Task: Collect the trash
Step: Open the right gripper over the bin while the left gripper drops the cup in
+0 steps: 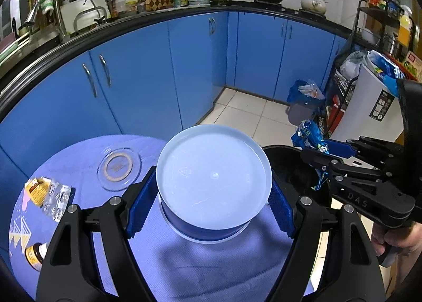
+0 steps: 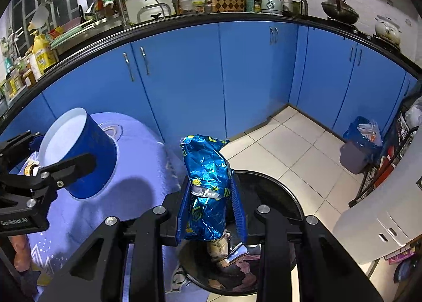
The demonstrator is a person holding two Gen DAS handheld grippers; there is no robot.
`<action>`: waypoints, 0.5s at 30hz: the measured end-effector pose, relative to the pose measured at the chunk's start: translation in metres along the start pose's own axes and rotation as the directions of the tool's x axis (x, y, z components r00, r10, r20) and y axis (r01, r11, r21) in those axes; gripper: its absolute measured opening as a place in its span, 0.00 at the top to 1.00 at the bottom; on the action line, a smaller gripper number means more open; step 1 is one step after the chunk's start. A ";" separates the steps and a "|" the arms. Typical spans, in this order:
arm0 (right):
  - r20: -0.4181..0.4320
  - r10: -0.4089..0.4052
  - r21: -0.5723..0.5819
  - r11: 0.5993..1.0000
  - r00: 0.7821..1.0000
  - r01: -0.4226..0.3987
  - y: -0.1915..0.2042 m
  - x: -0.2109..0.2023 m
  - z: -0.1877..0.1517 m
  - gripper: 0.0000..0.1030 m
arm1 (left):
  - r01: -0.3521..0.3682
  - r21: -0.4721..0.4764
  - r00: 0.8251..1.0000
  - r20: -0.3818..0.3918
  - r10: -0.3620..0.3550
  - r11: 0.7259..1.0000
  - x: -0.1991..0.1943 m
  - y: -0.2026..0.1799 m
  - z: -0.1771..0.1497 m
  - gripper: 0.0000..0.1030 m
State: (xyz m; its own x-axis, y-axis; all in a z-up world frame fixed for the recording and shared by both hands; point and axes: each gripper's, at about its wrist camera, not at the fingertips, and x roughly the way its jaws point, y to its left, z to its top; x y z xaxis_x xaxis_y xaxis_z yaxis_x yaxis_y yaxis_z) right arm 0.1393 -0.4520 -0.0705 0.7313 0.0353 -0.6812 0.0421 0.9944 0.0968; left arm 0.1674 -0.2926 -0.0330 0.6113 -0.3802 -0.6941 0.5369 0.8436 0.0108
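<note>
- Carrying trash to the black bin (image 2: pixel 277 188): right gripper (image 2: pixel 212 204) clamped on a blue foil wrapper (image 2: pixel 207 170) above its mouth.
- Left gripper (image 1: pixel 211 196) grips a blue tub (image 1: pixel 213 183) over the table (image 1: pixel 211 262); next, judged: release the wrapper, then swing the tub across.

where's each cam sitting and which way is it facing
Left wrist: on the left hand-held gripper, angled down across the blue-clothed table to the cabinets; its fingers clamp a blue cup; the right hand shows.
Right wrist: on the right hand-held gripper, angled down over the black bin; its fingers pinch a blue foil wrapper.
Shared: cup, bin, wrapper, each other's gripper.
</note>
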 end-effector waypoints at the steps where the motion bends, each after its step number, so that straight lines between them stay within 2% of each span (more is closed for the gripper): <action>1: 0.001 0.000 0.002 1.000 1.000 0.000 -0.002 0.001 0.000 0.71 | 0.002 0.000 1.000 0.002 -0.002 1.000 0.001 -0.002 0.002 0.26; 7: 0.019 -0.014 0.020 1.000 1.000 0.014 -0.014 0.001 0.003 0.70 | -0.002 0.013 1.000 -0.001 0.002 1.000 0.009 -0.010 0.008 0.26; 8: 0.017 -0.020 0.032 0.999 1.000 0.019 -0.017 0.002 0.003 0.65 | -0.001 0.014 1.000 -0.003 0.001 1.000 0.011 -0.012 0.009 0.26; 10: 0.011 -0.046 0.049 0.998 0.999 0.045 -0.022 0.004 0.003 0.41 | 0.001 0.017 1.000 -0.004 -0.001 1.000 0.013 -0.014 0.011 0.26; 11: 0.017 -0.059 0.053 0.997 0.998 0.058 -0.024 0.003 0.002 0.21 | 0.002 0.020 1.000 -0.004 -0.002 1.000 0.014 -0.015 0.012 0.26; 13: 0.054 -0.088 0.061 0.995 0.995 0.084 -0.028 -0.003 0.000 0.18 | 0.005 0.026 1.000 -0.005 -0.005 1.000 0.016 -0.018 0.013 0.26; 15: 0.053 -0.106 0.062 0.993 0.993 0.103 -0.033 -0.003 -0.001 0.18 | 0.009 0.036 1.000 -0.007 -0.009 0.999 0.019 -0.023 0.015 0.26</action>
State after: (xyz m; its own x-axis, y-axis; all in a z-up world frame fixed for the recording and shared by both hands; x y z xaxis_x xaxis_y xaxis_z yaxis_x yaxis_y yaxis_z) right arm 0.1346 -0.4845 -0.0722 0.7579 -0.0755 -0.6479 0.1589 0.9847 0.0710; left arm 0.1750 -0.3249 -0.0354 0.6022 -0.3850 -0.6993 0.5631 0.8258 0.0303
